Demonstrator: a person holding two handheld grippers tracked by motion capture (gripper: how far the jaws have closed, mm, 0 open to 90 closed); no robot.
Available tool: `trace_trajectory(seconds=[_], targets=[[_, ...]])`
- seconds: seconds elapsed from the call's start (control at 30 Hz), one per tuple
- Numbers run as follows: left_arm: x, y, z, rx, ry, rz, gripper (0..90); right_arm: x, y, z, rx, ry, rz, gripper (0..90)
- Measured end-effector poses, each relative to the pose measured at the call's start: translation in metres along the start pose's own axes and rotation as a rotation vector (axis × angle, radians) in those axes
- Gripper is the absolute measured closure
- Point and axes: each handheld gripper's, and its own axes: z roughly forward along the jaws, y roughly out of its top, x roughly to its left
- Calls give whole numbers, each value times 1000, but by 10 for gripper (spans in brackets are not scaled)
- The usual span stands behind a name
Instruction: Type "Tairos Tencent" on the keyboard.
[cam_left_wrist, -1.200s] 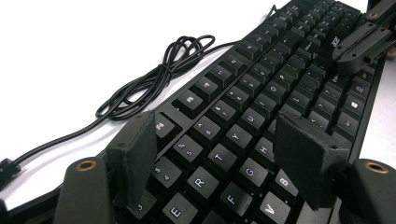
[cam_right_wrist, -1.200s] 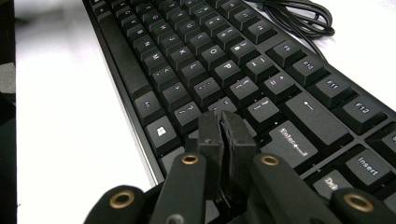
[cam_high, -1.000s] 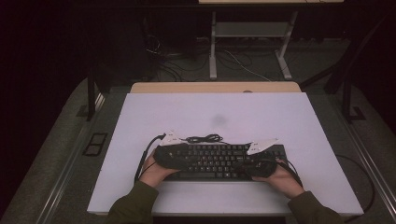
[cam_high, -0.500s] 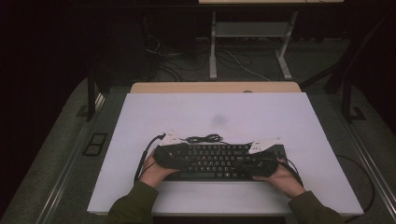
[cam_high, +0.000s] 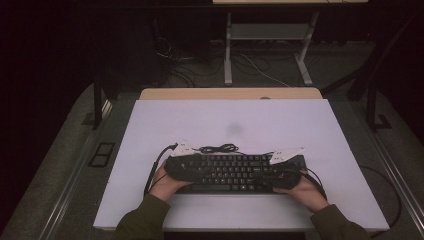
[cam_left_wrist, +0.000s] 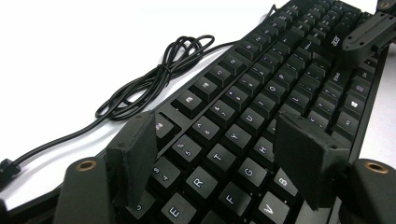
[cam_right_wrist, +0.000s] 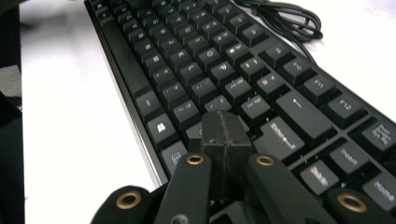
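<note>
The left gripper (cam_left_wrist: 224, 163) hovers with jaws spread wide above the left-hand keys of the black, flat plastic computer keyboard (cam_high: 235, 172), holding nothing. The right gripper (cam_right_wrist: 223, 135) has its jaws pressed together, empty, tip over the keys at the right end. The keyboard lies at the near middle of the white table (cam_high: 280, 120), its coiled black cable (cam_left_wrist: 154, 77) just behind. Pressing down carelessly could likely hit several keys, or snag the cable.

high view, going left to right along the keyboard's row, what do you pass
left hand → left hand-held gripper at the keyboard's left end → keyboard → right hand-held gripper at its right end → right hand
</note>
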Motion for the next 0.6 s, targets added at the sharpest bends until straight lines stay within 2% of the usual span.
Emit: trace_trajectory(seconds=[0.1, 0.3, 0.6], targets=[[0, 0, 0, 3, 0, 2, 302, -1, -1, -2, -6, -7, 5, 895], [-1, 0, 0, 0, -3, 0, 312, -1, -2, 2, 27, -20, -12, 895], [-1, 0, 0, 6, -6, 1, 363, 0, -3, 3, 43, -14, -22, 896]])
